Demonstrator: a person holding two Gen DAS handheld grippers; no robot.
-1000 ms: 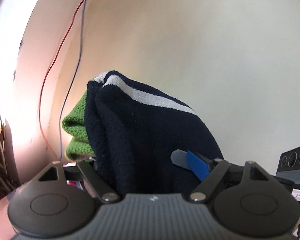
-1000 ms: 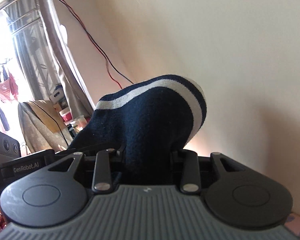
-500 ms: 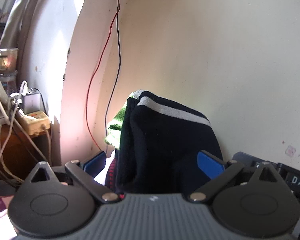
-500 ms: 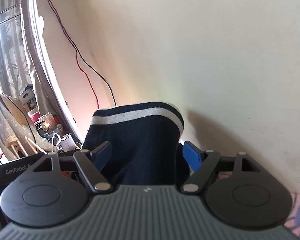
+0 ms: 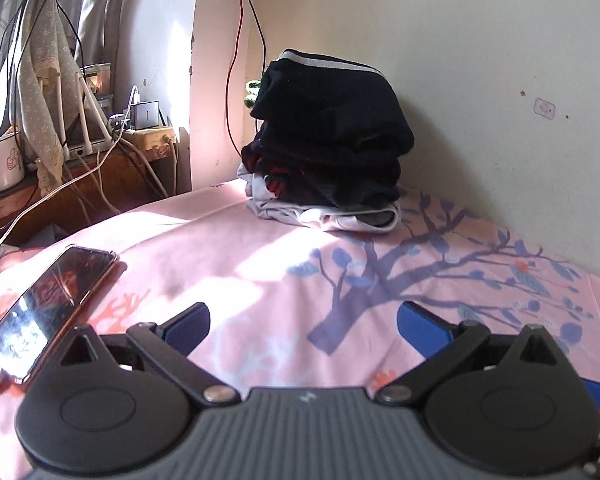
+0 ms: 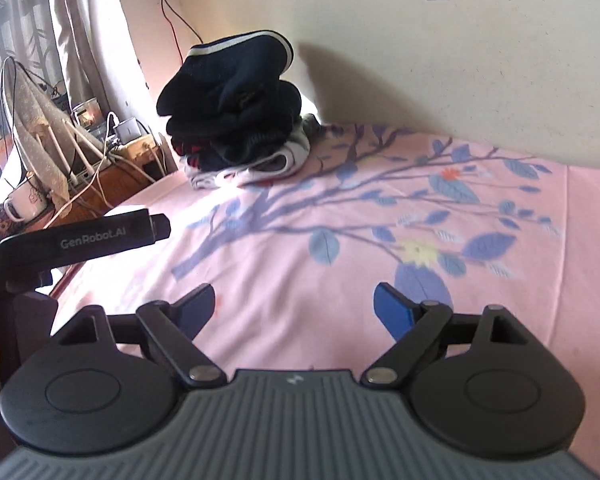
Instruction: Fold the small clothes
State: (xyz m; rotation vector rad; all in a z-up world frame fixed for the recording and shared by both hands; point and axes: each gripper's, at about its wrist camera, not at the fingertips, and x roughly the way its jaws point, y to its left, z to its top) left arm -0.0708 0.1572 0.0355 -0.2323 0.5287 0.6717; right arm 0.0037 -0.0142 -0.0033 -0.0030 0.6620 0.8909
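Note:
A pile of folded small clothes stands on the pink floral bed sheet against the wall. A dark navy garment with a white stripe lies on top; it also shows in the right wrist view. A white garment is at the bottom. A bit of green cloth peeks out behind. My left gripper is open and empty, well back from the pile. My right gripper is open and empty, also back from the pile.
A phone with a cable lies on the sheet at the left. A wooden side table holds a mug, chargers and cables. The left gripper's body shows at the left of the right wrist view. Wall behind the pile.
Both grippers opened and let go of the navy garment, leaving it on top of the pile. Both then pulled back from the pile over the sheet.

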